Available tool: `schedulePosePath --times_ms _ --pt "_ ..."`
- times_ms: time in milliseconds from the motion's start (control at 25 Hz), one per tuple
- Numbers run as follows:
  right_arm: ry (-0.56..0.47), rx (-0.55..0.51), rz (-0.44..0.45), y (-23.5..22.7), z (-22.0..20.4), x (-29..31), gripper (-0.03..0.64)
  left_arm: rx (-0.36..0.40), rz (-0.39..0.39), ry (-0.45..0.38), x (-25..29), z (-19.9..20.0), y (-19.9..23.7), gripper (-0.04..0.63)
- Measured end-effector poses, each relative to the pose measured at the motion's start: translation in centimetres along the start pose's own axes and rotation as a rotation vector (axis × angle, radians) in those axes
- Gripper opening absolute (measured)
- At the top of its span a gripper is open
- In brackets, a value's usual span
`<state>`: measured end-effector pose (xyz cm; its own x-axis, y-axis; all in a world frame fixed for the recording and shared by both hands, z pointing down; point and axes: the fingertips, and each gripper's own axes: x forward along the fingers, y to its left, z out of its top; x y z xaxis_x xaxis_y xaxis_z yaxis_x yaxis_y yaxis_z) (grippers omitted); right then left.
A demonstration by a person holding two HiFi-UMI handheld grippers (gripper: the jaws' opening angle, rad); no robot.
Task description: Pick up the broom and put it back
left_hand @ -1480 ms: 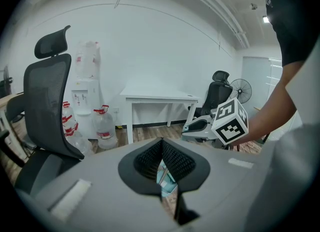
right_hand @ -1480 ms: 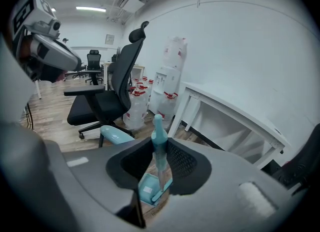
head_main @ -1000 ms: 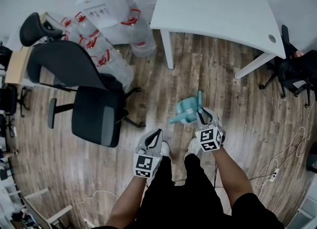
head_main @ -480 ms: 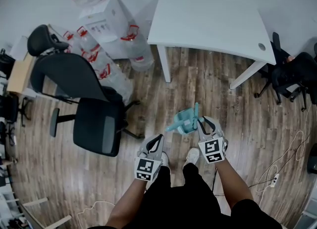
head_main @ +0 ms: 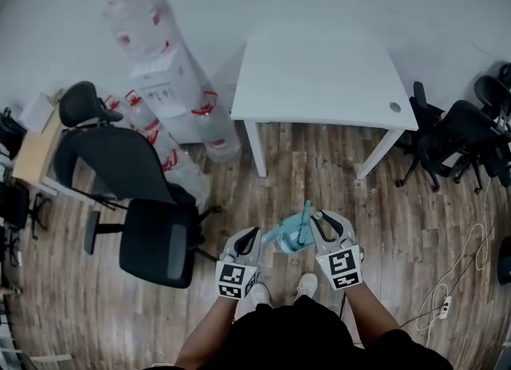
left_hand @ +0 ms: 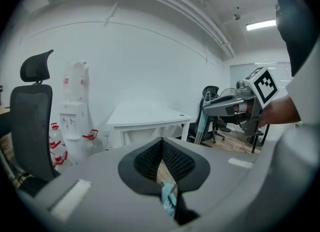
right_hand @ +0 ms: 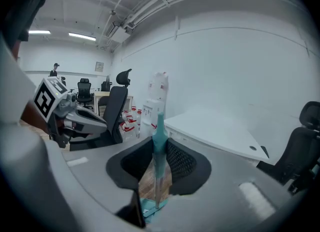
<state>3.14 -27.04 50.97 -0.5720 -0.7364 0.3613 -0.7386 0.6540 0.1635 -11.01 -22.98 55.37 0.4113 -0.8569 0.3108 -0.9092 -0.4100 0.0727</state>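
You had open wooden floor [head_main: 319, 165] straight ahead, bounded beyond by the white table [head_main: 319, 81] and its legs, with the black office chair [head_main: 156, 240] close on your left and a cable [head_main: 459, 268] trailing at the right. Your right gripper [head_main: 315, 216] was clamped on the teal broom [head_main: 299, 228], whose handle stood upright between the pads, in front of your feet. Your left gripper [head_main: 250, 234] had its jaws closed tip to tip on nothing, near the broom but apart from it.

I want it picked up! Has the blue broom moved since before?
Yes. The broom, held in the right tool, looks lifted off the wooden floor, still in front of the white table leg.
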Motion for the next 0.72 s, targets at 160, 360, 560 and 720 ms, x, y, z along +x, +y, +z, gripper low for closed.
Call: schedulePosePath --times_ms 160,360,560,720 --pt "-0.053 -0.001 -0.017 -0.4 3.1 -1.0 0.091 0.029 -0.013 -0.055 1.0 3.1 0.3 0.017" --pt "-0.109 0.000 -0.042 -1.4 6.0 -1.8 0.091 0.072 -0.047 -0.096 1.8 5.8 0.3 0.017" --pt "-0.150 0.013 -0.095 -2.9 7.7 -2.5 0.091 0.091 -0.067 -0.131 2.6 7.5 0.5 0.017" --pt "-0.187 0.021 -0.131 -3.6 9.2 -3.0 0.091 0.077 -0.072 -0.158 2.6 8.6 0.7 0.017"
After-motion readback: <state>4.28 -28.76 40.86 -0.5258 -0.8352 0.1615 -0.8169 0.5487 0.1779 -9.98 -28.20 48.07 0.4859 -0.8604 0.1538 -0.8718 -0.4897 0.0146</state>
